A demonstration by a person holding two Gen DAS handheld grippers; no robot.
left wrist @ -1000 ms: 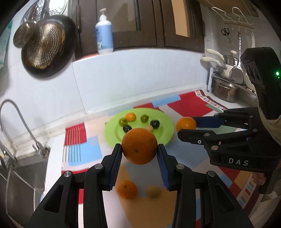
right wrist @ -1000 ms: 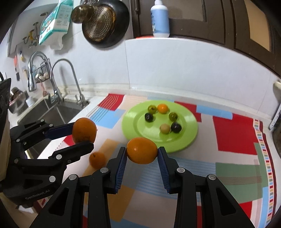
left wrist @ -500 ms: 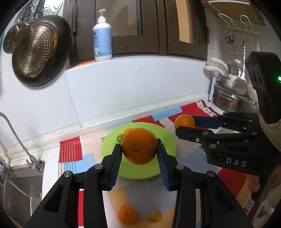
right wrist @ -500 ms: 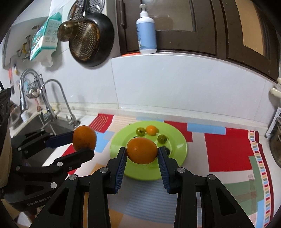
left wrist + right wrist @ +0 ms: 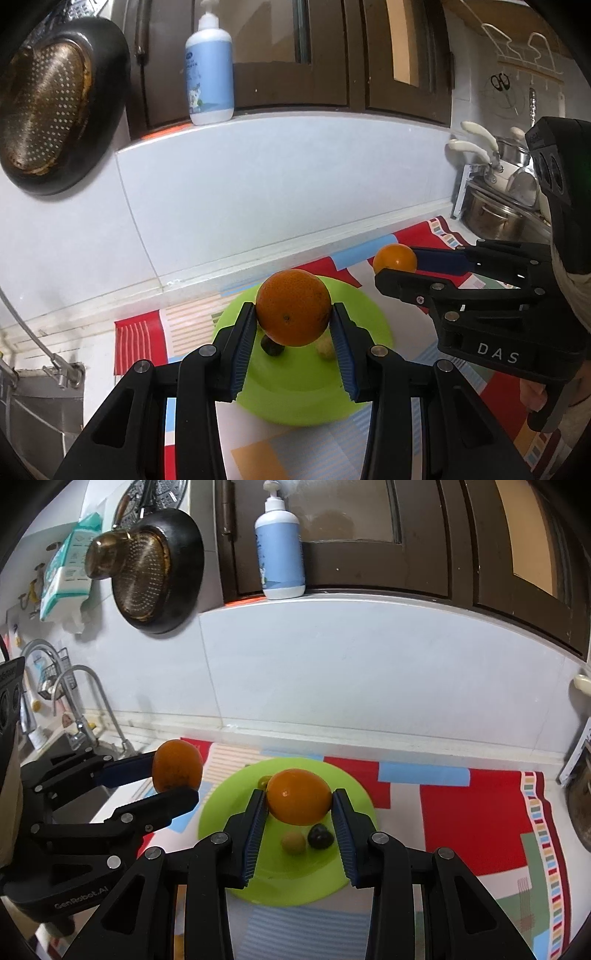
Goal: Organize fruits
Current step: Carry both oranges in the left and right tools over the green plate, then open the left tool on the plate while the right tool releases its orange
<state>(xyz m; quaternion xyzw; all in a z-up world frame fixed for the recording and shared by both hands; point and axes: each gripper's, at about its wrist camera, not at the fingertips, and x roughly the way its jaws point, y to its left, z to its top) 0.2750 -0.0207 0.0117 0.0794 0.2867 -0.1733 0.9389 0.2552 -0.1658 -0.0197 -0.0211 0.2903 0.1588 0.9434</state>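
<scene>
I had the left claw [image 5: 293,330] closed on a large orange [image 5: 293,312], its blue pads pressed to the fruit's two sides, and the right claw [image 5: 297,812] closed the same way on a smoother, flatter orange [image 5: 298,796]. Both fruits hung in the air above the green plate [image 5: 221,812], which lay on the patterned mat [image 5: 472,812] covering the surface.

The risk I judged most likely was a roll. Each orange was pinched only at its widest part, with nothing beneath it, so a release from that height would probably send it bouncing across the shallow plate and onto the mat. The plate already carried a dark fruit [image 5: 320,836] and a pale yellowish fruit [image 5: 293,842], both directly under the right claw's load, and an orange set down on them could knock them off the rim. The two claws were also near each other, so lowering both at once risked a clash of fingers.

Room was better toward me, where the near part of the plate lay bare. The sink [image 5: 40,410] lay open to the left of the mat, and the wall closed in behind.
</scene>
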